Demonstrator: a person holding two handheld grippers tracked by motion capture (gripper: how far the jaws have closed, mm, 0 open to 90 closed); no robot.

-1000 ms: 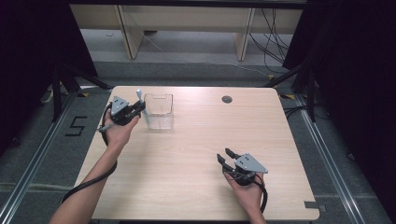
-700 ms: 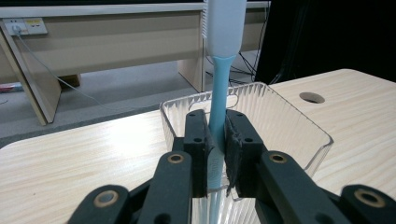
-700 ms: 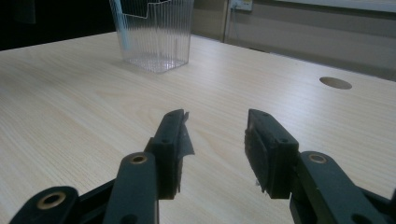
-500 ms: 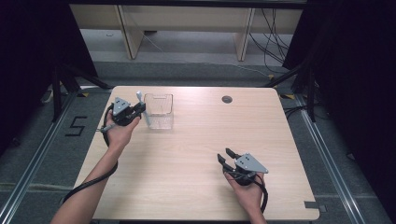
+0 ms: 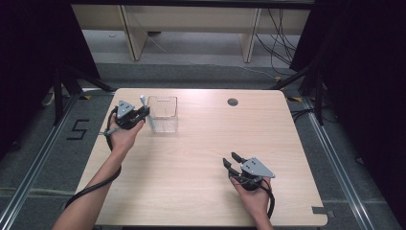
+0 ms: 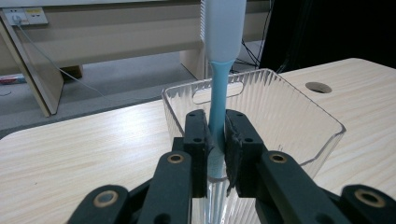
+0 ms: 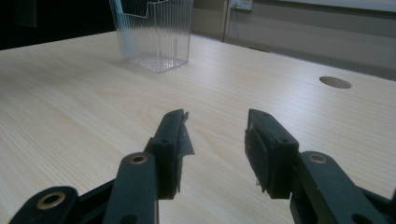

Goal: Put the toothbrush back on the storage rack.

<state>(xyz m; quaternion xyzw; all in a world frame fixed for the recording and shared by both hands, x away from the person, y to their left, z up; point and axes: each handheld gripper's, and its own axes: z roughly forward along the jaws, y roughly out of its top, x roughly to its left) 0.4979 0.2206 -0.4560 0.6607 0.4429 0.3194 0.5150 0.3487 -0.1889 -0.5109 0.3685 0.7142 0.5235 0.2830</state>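
Black jaws stand parted and empty on the right gripper [image 5: 234, 162], resting low near the front right corner of the pale wood-grain tabletop [image 5: 201, 158], well apart from everything else. No risk from that hand where it sits.

Further back, toward the rear left corner, the left gripper [image 6: 215, 140] has its jaws clamped on the blue handle of a toothbrush with a white head [image 6: 219, 70], held upright with the head pointing up. In the high view the brush [image 5: 145, 109] stands just beside the left wall of the clear ribbed plastic container [image 5: 163, 114], and from the left gripper view its lower end appears to hang right at the near rim; whether it is inside or outside the wall, I cannot tell.

Here is the danger, as I judge it: the grip is on a thin, smooth handle, so the brush could pivot or slip between the pads. And the container looks light. Bring the handle down on the rim instead of inside, and the tub could tip or skid toward the rear edge.
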